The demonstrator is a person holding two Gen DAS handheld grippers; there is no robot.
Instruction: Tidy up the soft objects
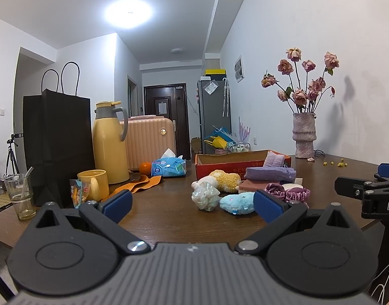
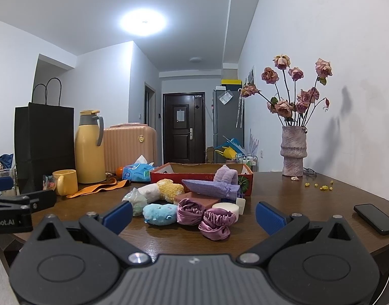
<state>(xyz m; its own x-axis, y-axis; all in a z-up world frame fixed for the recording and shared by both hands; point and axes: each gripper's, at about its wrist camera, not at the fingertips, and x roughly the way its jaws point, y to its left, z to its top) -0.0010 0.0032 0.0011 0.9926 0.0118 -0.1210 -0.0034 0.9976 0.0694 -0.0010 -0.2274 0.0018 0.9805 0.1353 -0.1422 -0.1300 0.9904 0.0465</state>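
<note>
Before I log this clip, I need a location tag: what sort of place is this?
Most likely a lived-in apartment: a dining table with a vase of dried roses, a pink suitcase, and a fridge by the entry door.

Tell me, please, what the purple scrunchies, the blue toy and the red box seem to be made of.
Purple scrunchies: probably satin, a glossy gathered fabric; the folds catch the light. Blue toy: plush, matte and fuzzy, with a soft, nappy surface. Red box: likely cardboard, red print outside, plain brown inside the open top, with thin, flat walls.
</note>
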